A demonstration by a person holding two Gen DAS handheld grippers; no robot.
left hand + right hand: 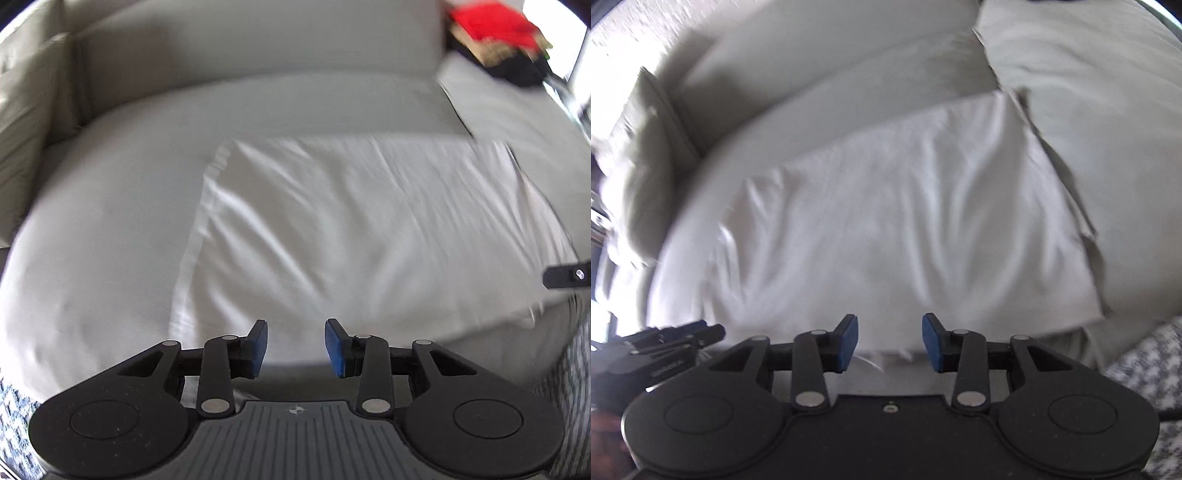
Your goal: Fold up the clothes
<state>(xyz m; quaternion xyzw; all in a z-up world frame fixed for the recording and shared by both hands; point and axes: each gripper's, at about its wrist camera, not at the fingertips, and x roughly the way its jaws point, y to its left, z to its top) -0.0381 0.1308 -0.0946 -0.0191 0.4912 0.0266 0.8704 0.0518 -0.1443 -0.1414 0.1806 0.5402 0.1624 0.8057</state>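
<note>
A white cloth (351,229) lies spread as a flat, wrinkled rectangle on the pale sofa seat cushion (103,221). My left gripper (295,332) hovers over the cloth's near edge, its blue pads (258,347) apart with nothing between them. In the right wrist view the same cloth (894,221) fills the middle. My right gripper (890,328) stands over its near hem, jaws apart and empty. Each view also catches the other tool: the left gripper's body (665,343) at lower left, and a black part of the right gripper (569,277) at the right edge.
A pile of red and dark clothes (495,40) sits at the far right of the sofa. The backrest (258,37) rises behind, a side cushion (26,129) stands at left, and a second seat cushion (1108,110) lies to the right. Checked fabric (1145,365) shows at lower right.
</note>
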